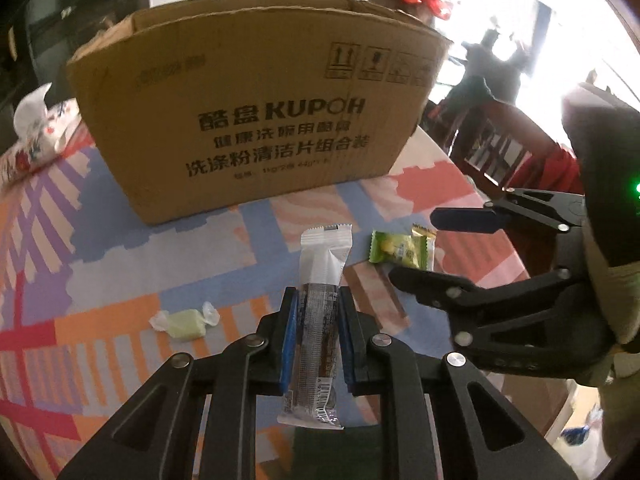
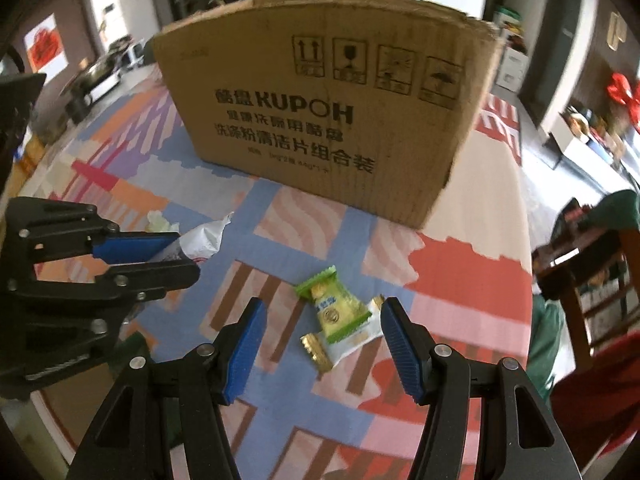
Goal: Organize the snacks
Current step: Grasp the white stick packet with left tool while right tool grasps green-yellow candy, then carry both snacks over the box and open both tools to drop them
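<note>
My left gripper point(image 1: 318, 300) is shut on a long brown-and-white snack bar point(image 1: 320, 280), its white end sticking forward above the patterned tablecloth point(image 1: 100, 280). The same gripper point(image 2: 188, 256) and bar point(image 2: 200, 240) show at the left of the right wrist view. My right gripper point(image 2: 322, 312) stands open just above the table, its jaws to either side of a green-yellow candy packet point(image 2: 330, 306) that lies across a white-gold one point(image 2: 352, 344); the pads do not press on them. From the left wrist view, that gripper point(image 1: 416, 248) hovers by the green packet point(image 1: 400, 250). A pale twist-wrapped candy point(image 1: 186, 320) lies left.
A tall open cardboard box point(image 1: 260, 112) printed KUPOH stands at the back of the table; it is also the box point(image 2: 328, 120) in the right wrist view. A tissue pack point(image 1: 36, 136) lies far left. Wooden chairs point(image 2: 592, 288) stand past the table's right edge.
</note>
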Motion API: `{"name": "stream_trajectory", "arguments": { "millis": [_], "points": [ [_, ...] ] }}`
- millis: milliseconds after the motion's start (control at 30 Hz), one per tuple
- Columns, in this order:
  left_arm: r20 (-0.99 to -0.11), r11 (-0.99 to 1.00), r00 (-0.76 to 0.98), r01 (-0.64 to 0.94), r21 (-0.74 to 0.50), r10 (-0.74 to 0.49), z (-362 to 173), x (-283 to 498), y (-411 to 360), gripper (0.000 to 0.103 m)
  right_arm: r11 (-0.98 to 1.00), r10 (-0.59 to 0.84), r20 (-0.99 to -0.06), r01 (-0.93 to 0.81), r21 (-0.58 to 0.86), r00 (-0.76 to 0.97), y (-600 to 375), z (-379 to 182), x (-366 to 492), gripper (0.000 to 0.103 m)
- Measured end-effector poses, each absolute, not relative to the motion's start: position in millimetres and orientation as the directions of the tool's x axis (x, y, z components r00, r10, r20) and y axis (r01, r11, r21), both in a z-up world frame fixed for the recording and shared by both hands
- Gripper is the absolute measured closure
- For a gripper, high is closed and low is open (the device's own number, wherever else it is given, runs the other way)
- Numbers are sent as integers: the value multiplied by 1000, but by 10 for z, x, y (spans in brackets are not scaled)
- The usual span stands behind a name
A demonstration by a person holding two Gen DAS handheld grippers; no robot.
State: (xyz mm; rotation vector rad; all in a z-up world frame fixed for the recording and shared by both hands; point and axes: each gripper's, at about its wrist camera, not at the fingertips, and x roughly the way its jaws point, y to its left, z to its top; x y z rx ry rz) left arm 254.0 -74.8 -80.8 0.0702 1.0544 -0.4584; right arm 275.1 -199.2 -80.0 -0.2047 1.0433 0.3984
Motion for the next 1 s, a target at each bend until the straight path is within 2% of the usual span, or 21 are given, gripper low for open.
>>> {"name": "stream_trajectory", "arguments": {
  "millis": [100,200,267,433,467,500,633,700,1000],
  "points": [
    [-856,910,404,381,-163,-323,-838,2557,-741,83,888,171,-882,-457,-55,439,-1903,-849,2835,44],
    [-860,915,402,371,-160,-314,-873,2580,-732,83,871,177,-895,-488,-51,409,-1853,-907,2910,45],
    [-862,917,400,364,-162,-311,-893,2606,-735,83,872,183,-907,-488,-29,380,-1848,-959,2966,55],
    [-863,922,405,355,-155,-301,-922,2626,-736,83,879,204,-910,-478,7,362,-1864,-1043,3017,64],
    [-863,923,406,354,-153,-299,-927,2632,-738,83,878,208,-909,-479,11,361,-1857,-1044,3018,72],
    [-864,923,406,352,-154,-298,-924,2642,-734,83,877,212,-908,-480,14,361,-1853,-1042,3017,74],
    [-857,927,424,346,-145,-292,-902,2606,-723,83,887,225,-902,-461,32,370,-1863,-1035,3004,74],
    [-854,927,429,346,-145,-293,-879,2595,-717,83,894,234,-895,-445,44,381,-1893,-1006,2987,78],
    [-818,925,483,349,-146,-312,-631,2494,-628,83,920,277,-833,-384,85,478,-1988,-636,2811,78]
  ]
}}
